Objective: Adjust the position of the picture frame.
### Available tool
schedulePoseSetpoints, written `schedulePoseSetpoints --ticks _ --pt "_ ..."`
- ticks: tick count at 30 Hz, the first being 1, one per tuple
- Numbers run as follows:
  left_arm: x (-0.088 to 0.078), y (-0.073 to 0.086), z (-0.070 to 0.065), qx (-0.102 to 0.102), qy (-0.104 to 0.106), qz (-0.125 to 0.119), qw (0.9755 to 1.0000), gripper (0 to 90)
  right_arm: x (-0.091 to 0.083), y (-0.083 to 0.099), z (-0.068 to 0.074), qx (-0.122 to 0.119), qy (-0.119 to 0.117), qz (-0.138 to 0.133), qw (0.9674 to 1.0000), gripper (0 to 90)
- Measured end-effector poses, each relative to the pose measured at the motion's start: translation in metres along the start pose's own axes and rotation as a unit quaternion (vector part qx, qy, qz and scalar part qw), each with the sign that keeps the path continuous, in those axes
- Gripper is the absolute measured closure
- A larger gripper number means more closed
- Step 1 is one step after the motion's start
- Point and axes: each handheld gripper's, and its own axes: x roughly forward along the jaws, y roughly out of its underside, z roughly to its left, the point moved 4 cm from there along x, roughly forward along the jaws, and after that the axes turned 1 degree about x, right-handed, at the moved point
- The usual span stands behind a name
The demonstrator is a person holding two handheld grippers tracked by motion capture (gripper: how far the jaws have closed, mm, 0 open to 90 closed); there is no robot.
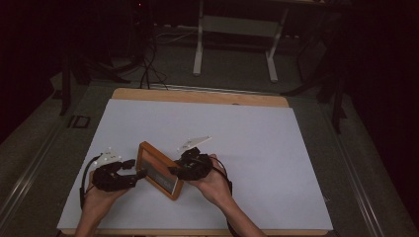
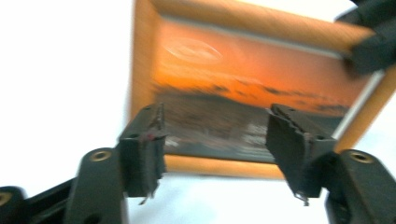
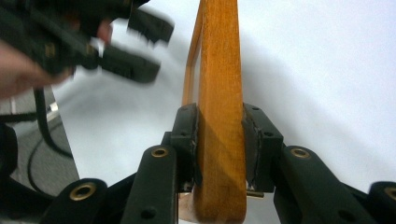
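On the white table [image 1: 276, 148], the left gripper [image 1: 141, 174] faces the wooden picture frame [image 1: 159, 170], its 2 jaws spread and touching nothing. The right gripper [image 3: 219, 149] pinches the frame's edge, holding it tilted.

High view looks down from afar; both gripper views closely share the picture frame [image 1: 159, 170].

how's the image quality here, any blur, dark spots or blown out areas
High view: dim, the room beyond the white table sheet nearly black, the wooden-framed sunset picture small and soft. Left gripper view: the sheet is blown out to plain white and the picture is motion-blurred, while the left tongs are sharper. Right gripper view: the frame edge between the right tongs is crisp; the other gripper, farther off, is smeared.
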Motion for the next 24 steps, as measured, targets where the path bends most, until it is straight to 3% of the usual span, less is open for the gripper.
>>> schedulePoseSetpoints --ticks 3,7,10,15,18,21,24 --pt "-0.002 -0.005 0.014 0.005 0.021 0.000 0.9998 24.6 0.000 -0.002 0.005 -0.022 -0.001 0.001 0.9998 69.1" --pt "0.003 -0.009 0.026 0.012 0.034 0.005 0.9993 20.9 0.001 -0.004 0.008 -0.042 -0.004 0.008 0.9991 69.1" --pt "0.013 -0.012 0.032 0.035 0.046 0.014 0.9982 20.8 0.001 -0.004 0.009 -0.057 -0.008 0.010 0.9983 69.2" --pt "0.014 -0.016 0.030 0.063 0.091 0.000 0.9939 17.4 0.001 -0.004 0.016 -0.093 -0.010 0.014 0.9955 69.3" --pt "0.011 -0.013 0.027 0.085 0.106 0.000 0.9907 17.5 0.001 -0.004 0.018 -0.116 -0.019 0.013 0.9930 69.4" --pt "0.008 -0.013 0.022 0.106 0.105 -0.001 0.9888 17.6 0.001 -0.004 0.021 -0.140 -0.024 0.019 0.9897 69.4" --pt "0.003 -0.011 0.015 0.127 0.098 -0.004 0.9871 28.1 0.000 -0.005 0.021 -0.157 -0.029 0.024 0.9869 69.4"
